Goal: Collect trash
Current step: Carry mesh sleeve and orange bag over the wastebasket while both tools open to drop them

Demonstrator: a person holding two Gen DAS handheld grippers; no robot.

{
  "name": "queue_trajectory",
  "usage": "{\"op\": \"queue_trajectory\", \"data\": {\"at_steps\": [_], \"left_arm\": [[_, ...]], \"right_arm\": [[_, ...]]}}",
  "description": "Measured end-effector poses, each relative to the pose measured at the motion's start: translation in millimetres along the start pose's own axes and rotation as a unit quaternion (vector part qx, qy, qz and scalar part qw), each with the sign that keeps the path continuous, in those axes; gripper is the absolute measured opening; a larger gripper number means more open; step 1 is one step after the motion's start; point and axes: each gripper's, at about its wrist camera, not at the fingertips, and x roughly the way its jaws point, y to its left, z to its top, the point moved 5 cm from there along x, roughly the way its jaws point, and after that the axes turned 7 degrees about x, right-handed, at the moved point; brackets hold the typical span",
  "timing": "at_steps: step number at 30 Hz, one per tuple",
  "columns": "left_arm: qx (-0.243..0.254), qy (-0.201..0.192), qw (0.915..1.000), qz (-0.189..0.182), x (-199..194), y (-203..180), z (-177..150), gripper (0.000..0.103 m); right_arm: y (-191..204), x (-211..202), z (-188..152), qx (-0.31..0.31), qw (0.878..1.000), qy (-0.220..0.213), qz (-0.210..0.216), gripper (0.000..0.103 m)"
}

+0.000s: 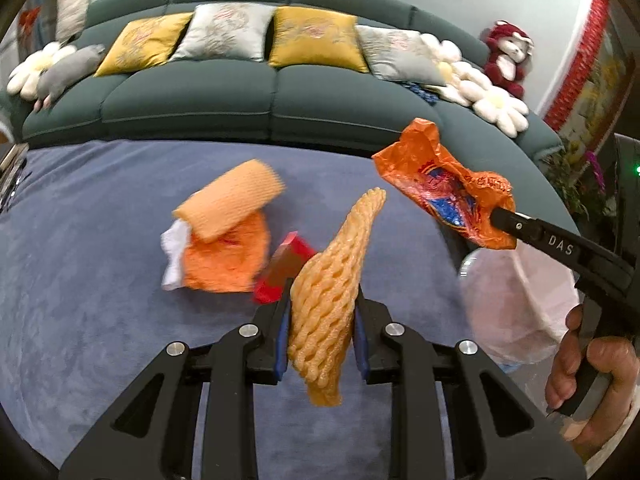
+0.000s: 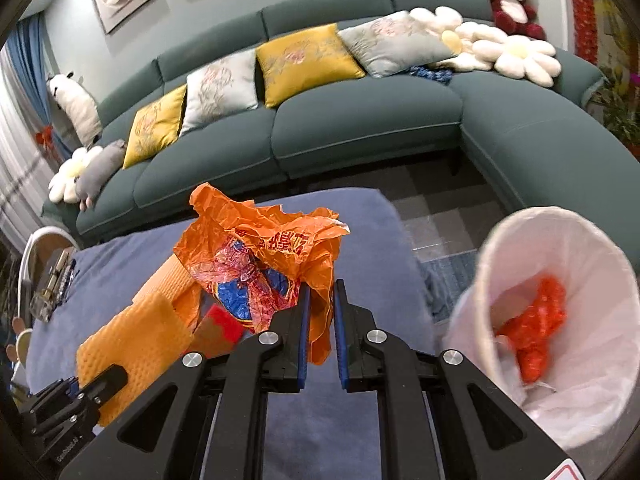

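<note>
Lying across most of the left wrist view, the blue-covered desk (image 1: pixel 100 280) leaves bare cloth on its left half and near side, while its far edge runs just in front of the green sofa (image 1: pixel 192 100). Three pieces of trash rest near its middle: a peach foam sleeve (image 1: pixel 230 198) on top of an orange wrapper (image 1: pixel 228 264) with a white scrap (image 1: pixel 174 254) at its left, and just right of them a red packet (image 1: pixel 286 268), tilted. The left gripper (image 1: pixel 322 312) is clenched on a yellow foam net (image 1: pixel 332 292), which stands upright between the jaws, its tip above them and its tail hanging below, clear of the cloth. Further right, the right gripper (image 2: pixel 320 308) pinches a crumpled orange plastic bag (image 2: pixel 260 252) by one fold, the bulk of the bag spilling up and left of the jaws, held in the air over the desk's right side. Beyond the desk's right edge there is open tiled floor (image 2: pixel 436 200) before the sofa's corner section. At far right, beside the desk and below it, stands one white-lined trash bin (image 2: pixel 580 248), mouth open, with one red crumpled piece (image 2: pixel 536 328) already inside.
</note>
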Motion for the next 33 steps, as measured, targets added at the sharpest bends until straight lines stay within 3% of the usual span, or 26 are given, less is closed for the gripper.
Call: {"op": "queue_trajectory", "data": {"at_steps": [11, 20, 26, 33], "left_arm": [[0.054, -0.008, 0.9970, -0.055, 7.3, -120.3, 20.2, 0.024], [0.110, 0.010, 0.9899, -0.088, 31.4, -213.4, 21.7, 0.025], [0.139, 0.027, 0.9844, -0.104, 53.7, -258.7, 18.9, 0.026], [0.158, 0.055, 0.9802, -0.105, 83.7, -286.4, 18.6, 0.030]], "right_arm": [[-106.5, -66.6, 6.8, 0.056, 0.997, -0.042, -0.040, 0.011], [-197.6, -101.5, 6.5, 0.104, 0.989, -0.062, -0.080, 0.011], [-241.8, -114.1, 1.0, 0.134, 0.984, -0.067, -0.100, 0.011], [-280.0, -119.4, -6.8, 0.163, 0.977, -0.070, -0.115, 0.011]]}}
